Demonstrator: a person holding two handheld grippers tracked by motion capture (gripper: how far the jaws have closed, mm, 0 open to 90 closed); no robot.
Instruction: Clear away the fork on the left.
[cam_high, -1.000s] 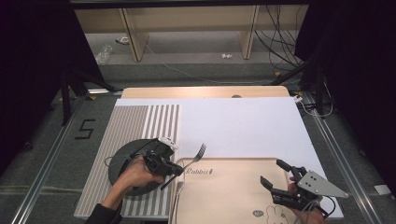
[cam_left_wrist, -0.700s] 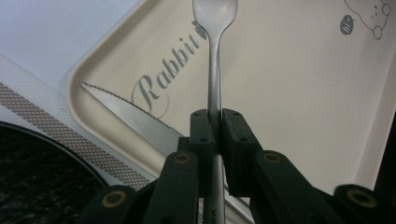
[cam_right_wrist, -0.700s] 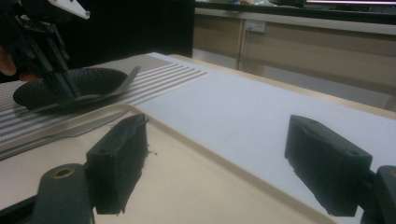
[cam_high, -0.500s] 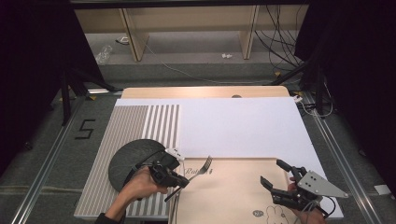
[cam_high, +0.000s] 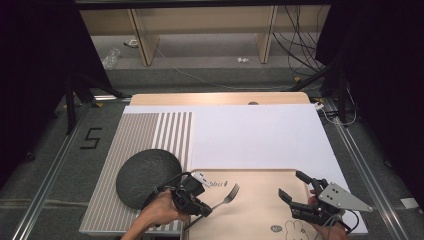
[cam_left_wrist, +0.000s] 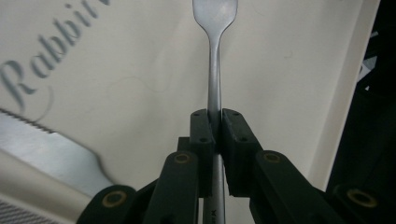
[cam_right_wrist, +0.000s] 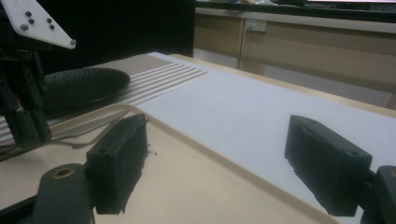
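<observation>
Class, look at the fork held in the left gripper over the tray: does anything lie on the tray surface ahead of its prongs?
Nothing visible does. The left gripper is shut on the fork, and the tray ahead of the prongs is bare. A knife lies off to one side.

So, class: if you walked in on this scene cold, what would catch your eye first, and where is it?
First, the silver fork, clamped by its handle in the left tool over the beige tray. Then the dark round plate on the striped mat at the left, and the right tool, open over the tray's right side.
</observation>
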